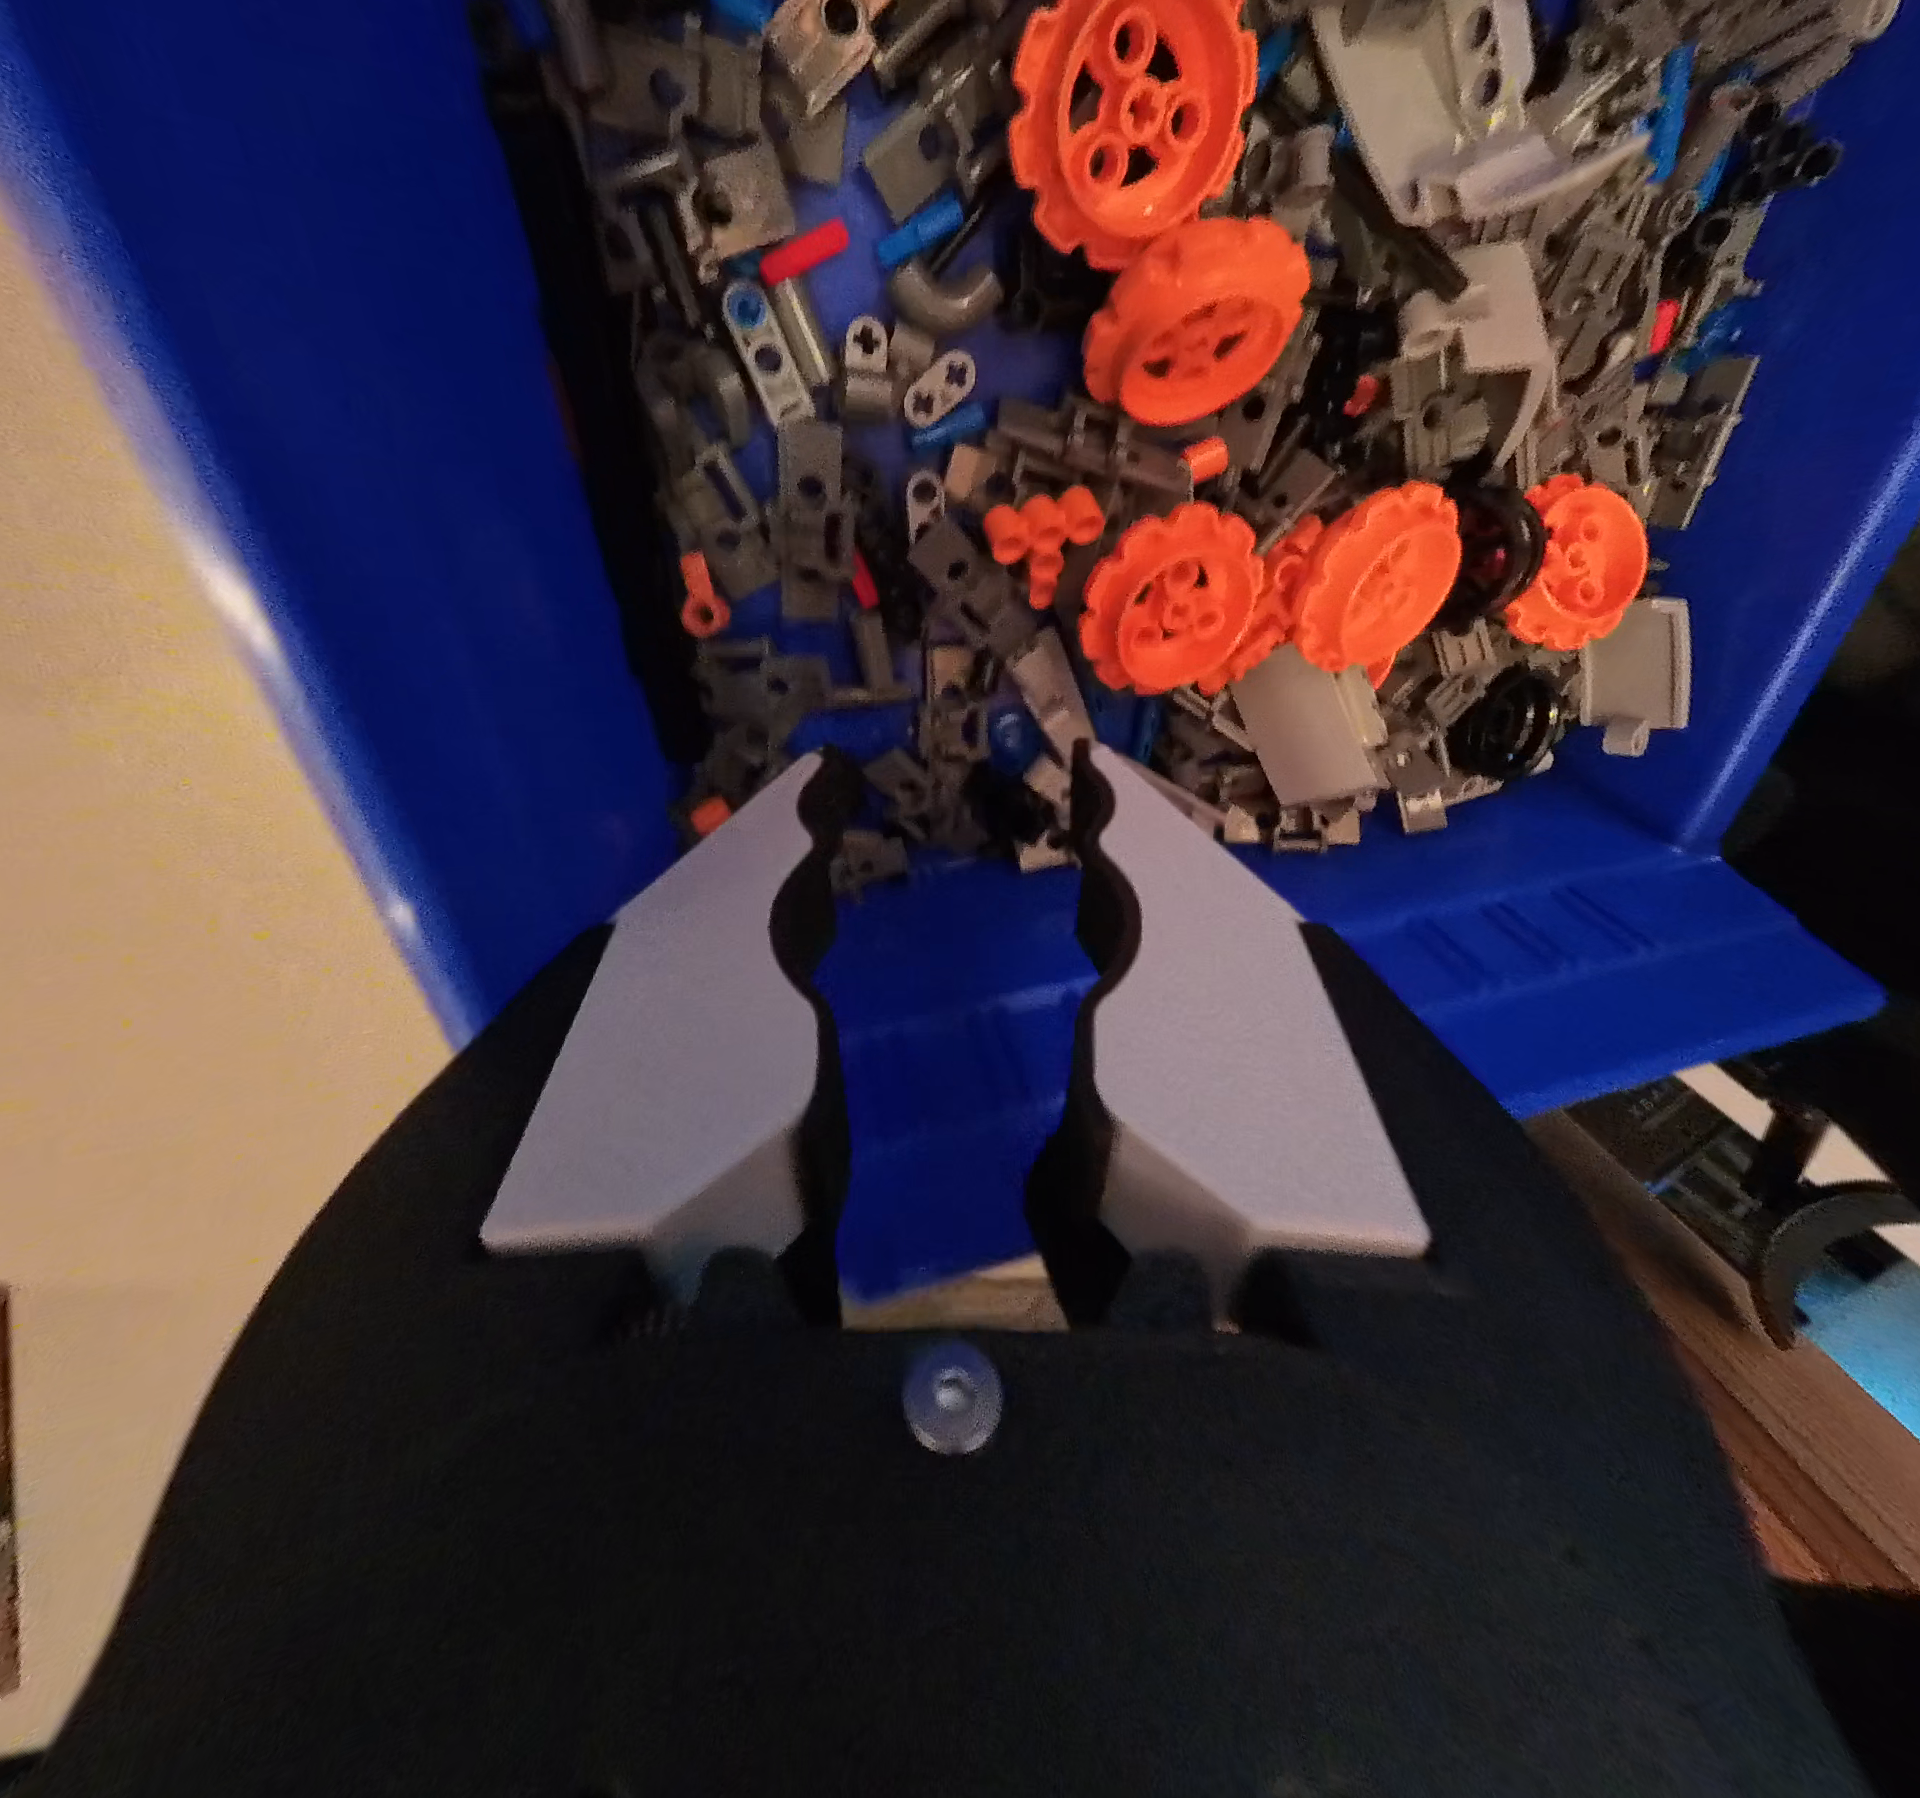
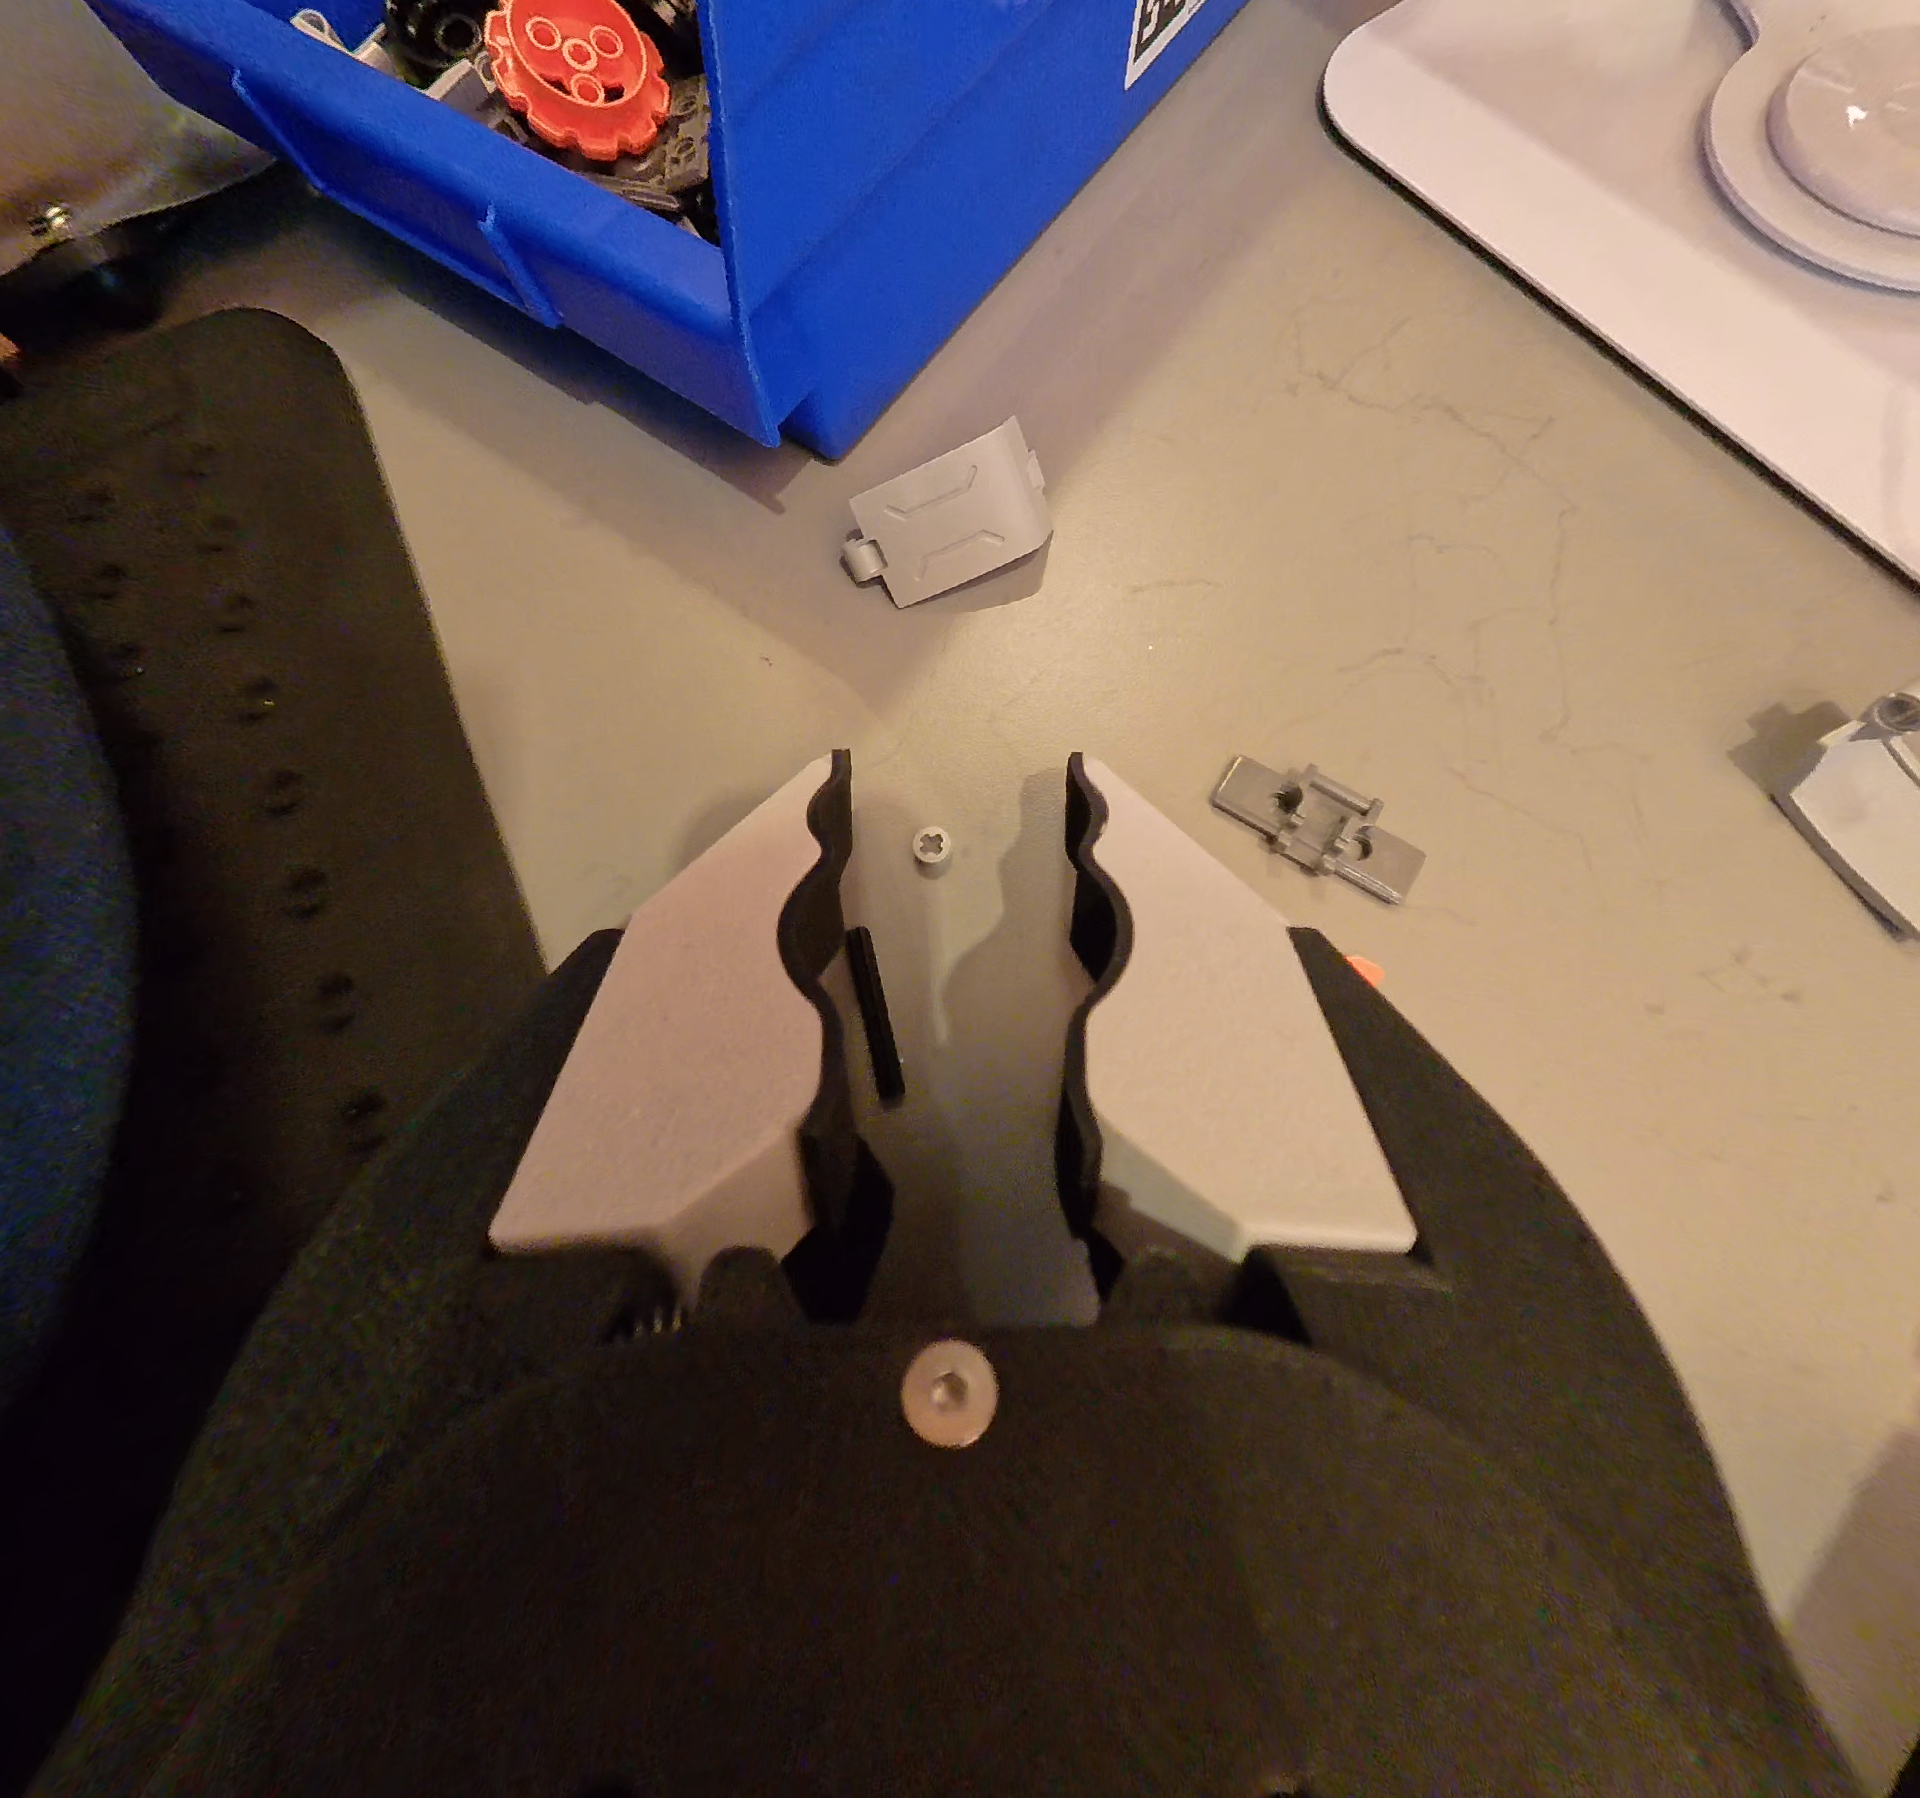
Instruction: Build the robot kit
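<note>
The fingers [image 1: 717,969] of the left gripper [image 1: 954,772] are standing apart with nothing between them, their tips hanging over the near end of a blue bin [image 1: 312,398], just above a heap of small grey and black building pieces [image 1: 935,782]. Deeper in the bin, orange toothed wheels are lying among the pieces: a large one [image 1: 1127,81] at the far side, a second [image 1: 1195,325] just below it, and three more [image 1: 1174,600] in a row nearer the right wall. The fingers [image 2: 1195,1021] of the right gripper [image 2: 961,766] are likewise spread and gripping nothing, hovering over the grey table [image 2: 1351,553]. Between them on the table a small grey round bush with a cross hole [image 2: 934,850] is sitting, and a short black axle [image 2: 875,1016] is lying close against the inner edge of the left-hand finger; whether it is touching that finger cannot be told. A curved grey panel [image 2: 951,527] is resting on the table just beside the bin's corner, and a flat grey connector piece [image 2: 1317,829] is lying to the right of the fingertips. A white tray [image 2: 1538,86] is occupying the far right of the table, well apart from the gripper.
</note>
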`<state>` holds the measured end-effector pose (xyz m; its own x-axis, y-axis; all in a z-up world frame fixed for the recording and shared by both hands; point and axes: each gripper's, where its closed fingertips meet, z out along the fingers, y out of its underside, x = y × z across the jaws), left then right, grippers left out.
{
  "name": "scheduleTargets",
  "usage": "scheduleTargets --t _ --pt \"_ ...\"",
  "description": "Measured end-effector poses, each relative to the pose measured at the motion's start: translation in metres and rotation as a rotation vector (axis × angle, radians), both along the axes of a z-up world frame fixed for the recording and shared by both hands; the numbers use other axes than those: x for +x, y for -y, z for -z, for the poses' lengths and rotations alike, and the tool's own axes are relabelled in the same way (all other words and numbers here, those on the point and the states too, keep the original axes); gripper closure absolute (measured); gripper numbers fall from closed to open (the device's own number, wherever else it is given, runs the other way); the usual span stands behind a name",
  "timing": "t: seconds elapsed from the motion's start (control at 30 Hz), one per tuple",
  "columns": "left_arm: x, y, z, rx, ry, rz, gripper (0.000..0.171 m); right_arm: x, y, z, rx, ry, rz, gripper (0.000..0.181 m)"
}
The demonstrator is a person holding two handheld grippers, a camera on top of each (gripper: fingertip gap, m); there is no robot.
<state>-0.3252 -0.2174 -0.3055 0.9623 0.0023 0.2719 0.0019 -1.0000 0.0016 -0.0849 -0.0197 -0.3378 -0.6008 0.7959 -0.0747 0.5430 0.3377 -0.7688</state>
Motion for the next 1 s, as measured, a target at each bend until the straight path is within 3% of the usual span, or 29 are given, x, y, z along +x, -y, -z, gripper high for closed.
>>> scheduleTargets --t 0.07,0.27,0.37,0.53,0.67,0.73,0.8,0.87,0.93,1.0 --pt "-0.002 0.009 -0.005 -0.010 -0.021 -0.006 0.118 0.000 0.000 0.000 -0.001 -0.003 0.002 0.142" --pt "0.003 0.027 -0.008 -0.041 -0.070 -0.006 0.109 0.000 0.000 -0.002 0.001 -0.016 0.000 0.142" --pt "0.011 0.028 -0.021 -0.009 -0.094 0.001 0.110 0.000 0.000 -0.003 0.000 -0.024 0.001 0.142" --pt "0.021 0.022 -0.044 0.026 -0.167 0.010 0.090 -0.002 -0.001 -0.006 0.000 -0.046 0.009 0.138" --pt "0.052 -0.030 -0.063 0.156 -0.178 0.045 0.064 -0.006 -0.003 -0.013 -0.021 -0.083 0.030 0.125" --pt "0.081 -0.071 -0.068 0.248 -0.159 0.050 0.057 -0.009 -0.007 -0.022 -0.043 -0.125 0.059 0.113" --pt "0.099 -0.119 -0.074 0.368 -0.225 0.037 0.035 -0.014 -0.013 -0.036 -0.061 -0.192 0.095 0.093" --pt "0.139 -0.159 -0.078 0.454 -0.174 0.013 0.037 -0.014 -0.017 -0.047 -0.065 -0.192 0.105 0.075" --pt "0.176 -0.194 -0.078 0.518 -0.138 0.008 0.023 -0.013 -0.025 -0.066 -0.067 -0.229 0.110 0.067" --pt "0.194 -0.223 -0.080 0.571 -0.172 -0.015 0.019 -0.012 -0.038 -0.074 -0.044 -0.224 0.132 0.058"
